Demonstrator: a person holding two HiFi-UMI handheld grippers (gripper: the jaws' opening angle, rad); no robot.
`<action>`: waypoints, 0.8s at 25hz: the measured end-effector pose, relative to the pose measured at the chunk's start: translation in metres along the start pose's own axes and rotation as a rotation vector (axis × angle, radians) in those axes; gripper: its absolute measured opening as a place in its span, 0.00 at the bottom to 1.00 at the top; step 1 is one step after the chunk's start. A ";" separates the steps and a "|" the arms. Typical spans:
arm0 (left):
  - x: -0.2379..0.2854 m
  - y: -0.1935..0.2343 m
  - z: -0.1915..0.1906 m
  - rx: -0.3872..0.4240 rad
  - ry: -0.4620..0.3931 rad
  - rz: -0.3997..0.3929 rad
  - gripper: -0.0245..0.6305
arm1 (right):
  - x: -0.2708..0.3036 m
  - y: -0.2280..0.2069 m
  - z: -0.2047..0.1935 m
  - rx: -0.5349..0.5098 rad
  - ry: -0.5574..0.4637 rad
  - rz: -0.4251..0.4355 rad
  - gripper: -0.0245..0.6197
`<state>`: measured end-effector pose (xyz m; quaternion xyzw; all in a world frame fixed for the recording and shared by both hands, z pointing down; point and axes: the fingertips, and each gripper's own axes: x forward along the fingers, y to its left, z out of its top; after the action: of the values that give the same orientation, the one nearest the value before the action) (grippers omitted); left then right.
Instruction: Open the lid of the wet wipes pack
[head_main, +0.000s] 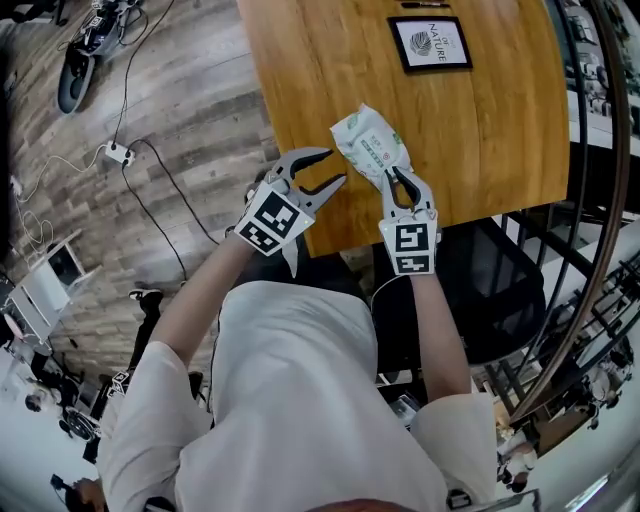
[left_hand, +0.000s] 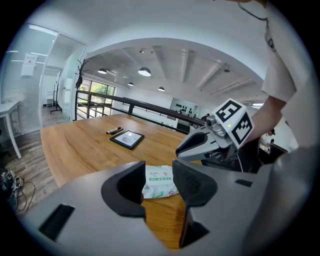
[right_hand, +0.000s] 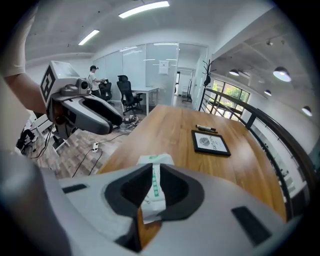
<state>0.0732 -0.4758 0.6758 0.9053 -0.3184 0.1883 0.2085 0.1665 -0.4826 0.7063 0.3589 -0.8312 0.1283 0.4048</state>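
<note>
The white and green wet wipes pack (head_main: 368, 143) is near the front edge of the wooden table (head_main: 500, 130), tilted, with one end raised. My right gripper (head_main: 393, 175) is shut on its near end. In the right gripper view a thin edge of the pack (right_hand: 152, 192) is pinched between the jaws. My left gripper (head_main: 334, 166) is open just left of the pack and apart from it. In the left gripper view the pack (left_hand: 159, 181) shows beyond the spread jaws, with the right gripper (left_hand: 200, 145) above it. I cannot see the lid.
A black-framed sign (head_main: 430, 43) lies further back on the table, with a pen (right_hand: 206, 128) beyond it. A black chair (head_main: 500, 290) sits below the table edge at right. Cables and a power strip (head_main: 118, 153) lie on the floor at left. A railing (head_main: 600, 200) runs along the right.
</note>
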 end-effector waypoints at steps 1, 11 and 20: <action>0.006 0.003 -0.005 0.012 0.007 -0.004 0.29 | 0.004 0.001 -0.003 -0.004 0.011 0.000 0.09; 0.060 0.025 -0.054 0.141 0.100 -0.051 0.30 | 0.050 0.011 -0.029 -0.144 0.095 -0.003 0.09; 0.094 0.037 -0.085 0.291 0.179 -0.090 0.32 | 0.085 0.019 -0.052 -0.218 0.160 0.008 0.11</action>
<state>0.0999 -0.5062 0.8016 0.9188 -0.2271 0.3030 0.1110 0.1488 -0.4847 0.8061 0.2982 -0.8068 0.0671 0.5056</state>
